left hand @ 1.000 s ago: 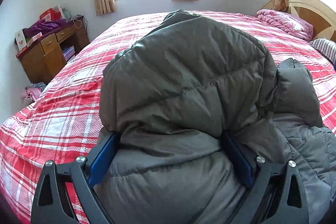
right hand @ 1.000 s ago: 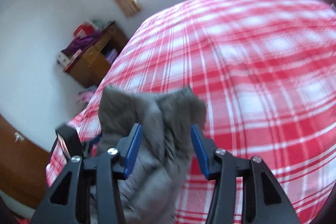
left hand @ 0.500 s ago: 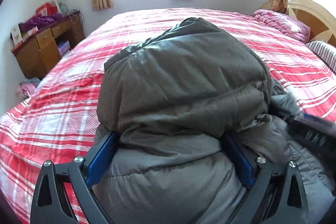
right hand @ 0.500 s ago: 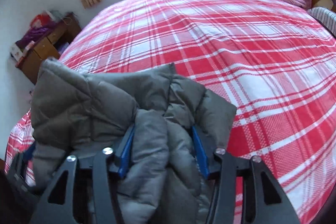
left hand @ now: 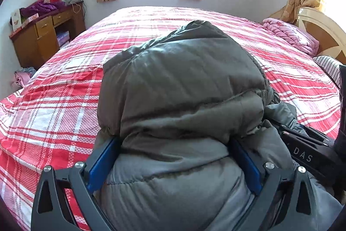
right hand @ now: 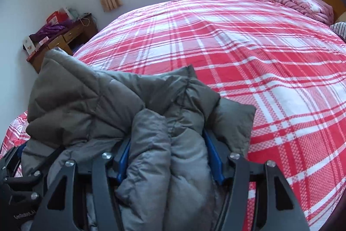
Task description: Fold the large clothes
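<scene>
A bulky grey puffer jacket [left hand: 181,88] is bunched up over the near edge of a red-and-white plaid bed [left hand: 64,105]. My left gripper [left hand: 173,157] is shut on a thick fold of it, which fills the gap between the blue pads. My right gripper [right hand: 168,157] is shut on another fold of the same jacket [right hand: 90,101], to the right of the left one. The right gripper's black body [left hand: 307,151] shows at the right of the left wrist view. The left gripper's body [right hand: 15,168] shows at the lower left of the right wrist view.
The plaid bed [right hand: 259,62] stretches ahead to a window wall. A wooden desk [left hand: 45,36] with clutter stands at the far left. A folded pink quilt [left hand: 292,34] and a striped pillow [left hand: 328,66] lie by the headboard [left hand: 324,36] at the right.
Both grippers have kept hold of the jacket. The right gripper has swung down and in beside the left one, and the jacket bundle has settled lower on the bed.
</scene>
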Motion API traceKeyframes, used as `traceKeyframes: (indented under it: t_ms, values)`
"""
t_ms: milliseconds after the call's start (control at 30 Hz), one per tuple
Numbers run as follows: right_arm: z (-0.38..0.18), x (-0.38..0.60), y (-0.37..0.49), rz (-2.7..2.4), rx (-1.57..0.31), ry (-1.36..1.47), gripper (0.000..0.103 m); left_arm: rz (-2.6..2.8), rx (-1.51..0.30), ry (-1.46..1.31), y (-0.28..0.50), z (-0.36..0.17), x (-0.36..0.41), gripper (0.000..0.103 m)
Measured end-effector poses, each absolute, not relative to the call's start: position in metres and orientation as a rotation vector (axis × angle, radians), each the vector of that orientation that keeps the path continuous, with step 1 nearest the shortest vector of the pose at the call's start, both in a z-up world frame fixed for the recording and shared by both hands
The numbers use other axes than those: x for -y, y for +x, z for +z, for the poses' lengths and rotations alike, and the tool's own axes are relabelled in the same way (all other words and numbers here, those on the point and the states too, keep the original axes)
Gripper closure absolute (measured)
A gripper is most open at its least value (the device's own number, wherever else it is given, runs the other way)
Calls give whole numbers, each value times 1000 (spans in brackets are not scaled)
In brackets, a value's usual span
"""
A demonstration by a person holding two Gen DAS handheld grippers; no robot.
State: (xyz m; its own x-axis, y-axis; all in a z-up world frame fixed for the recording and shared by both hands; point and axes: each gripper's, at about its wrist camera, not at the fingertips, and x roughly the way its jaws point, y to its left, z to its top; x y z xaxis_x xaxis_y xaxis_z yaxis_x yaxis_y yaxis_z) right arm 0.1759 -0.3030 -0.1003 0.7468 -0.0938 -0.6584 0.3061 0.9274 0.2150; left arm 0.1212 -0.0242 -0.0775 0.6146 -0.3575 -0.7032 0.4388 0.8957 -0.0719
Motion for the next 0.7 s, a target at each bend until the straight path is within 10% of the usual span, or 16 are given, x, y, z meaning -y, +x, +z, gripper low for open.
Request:
traceKeyframes:
  t_ms: [700]
  values:
    - [-52,253,36,72,-673,307,61,-477,-850,208,188,-42,34,2]
